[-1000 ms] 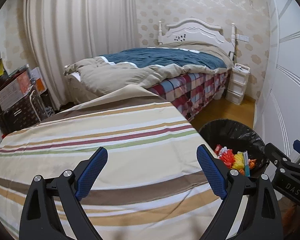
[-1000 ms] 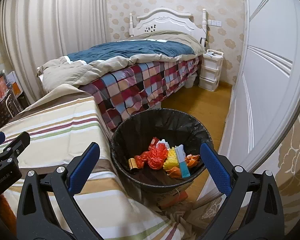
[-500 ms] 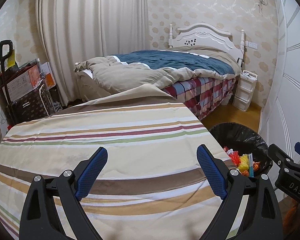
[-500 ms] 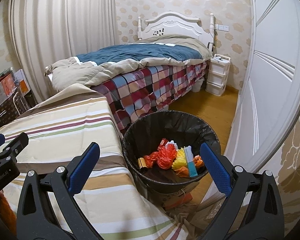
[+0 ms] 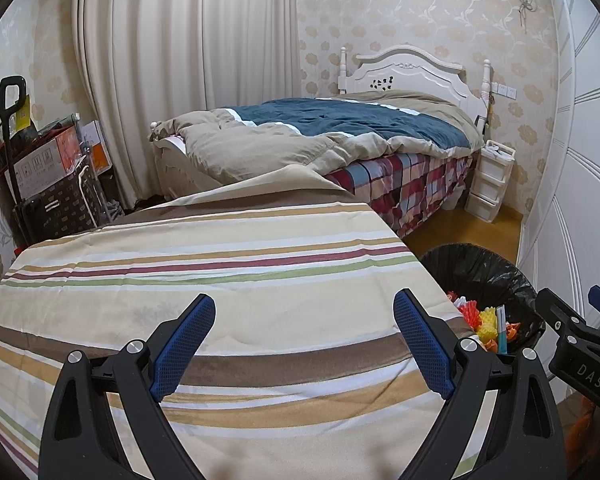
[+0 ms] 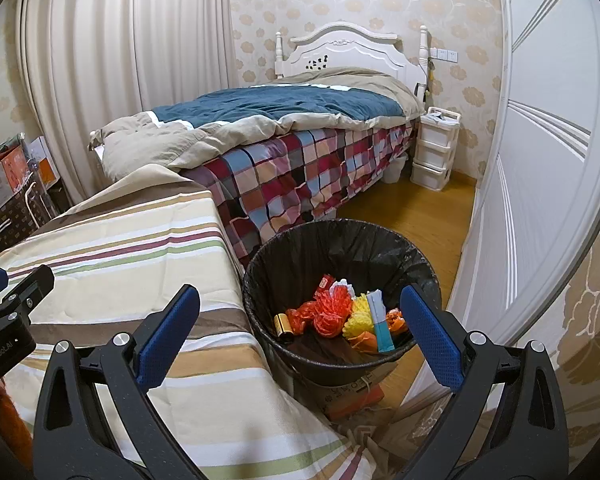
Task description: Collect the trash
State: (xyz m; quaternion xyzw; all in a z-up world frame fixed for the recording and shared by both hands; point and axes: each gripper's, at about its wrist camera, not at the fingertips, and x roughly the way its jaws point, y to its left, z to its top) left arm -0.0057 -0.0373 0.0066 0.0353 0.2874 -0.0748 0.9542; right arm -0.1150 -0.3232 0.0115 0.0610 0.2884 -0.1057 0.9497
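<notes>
A black-lined trash bin (image 6: 340,236) stands on the floor right of the table; it also shows in the left wrist view (image 5: 484,268). Inside lie red, orange and yellow wrappers (image 6: 332,312), a blue-white packet (image 6: 382,322) and a small gold can (image 6: 283,325). My left gripper (image 5: 304,340) is open and empty above the striped tablecloth (image 5: 220,264). My right gripper (image 6: 300,320) is open and empty, held above the bin's near rim. No loose trash shows on the cloth.
A bed (image 6: 292,120) with blue and tan quilts stands behind the table. A white drawer unit (image 6: 434,152) is beside it. White wardrobe doors (image 6: 540,160) run along the right. Boxes and a cart (image 5: 48,176) are at the left wall. A cardboard box (image 6: 352,396) lies under the bin.
Both grippers have drawn back and risen; the views tilt up, showing more of the wall and the bed. Both stay open and empty.
</notes>
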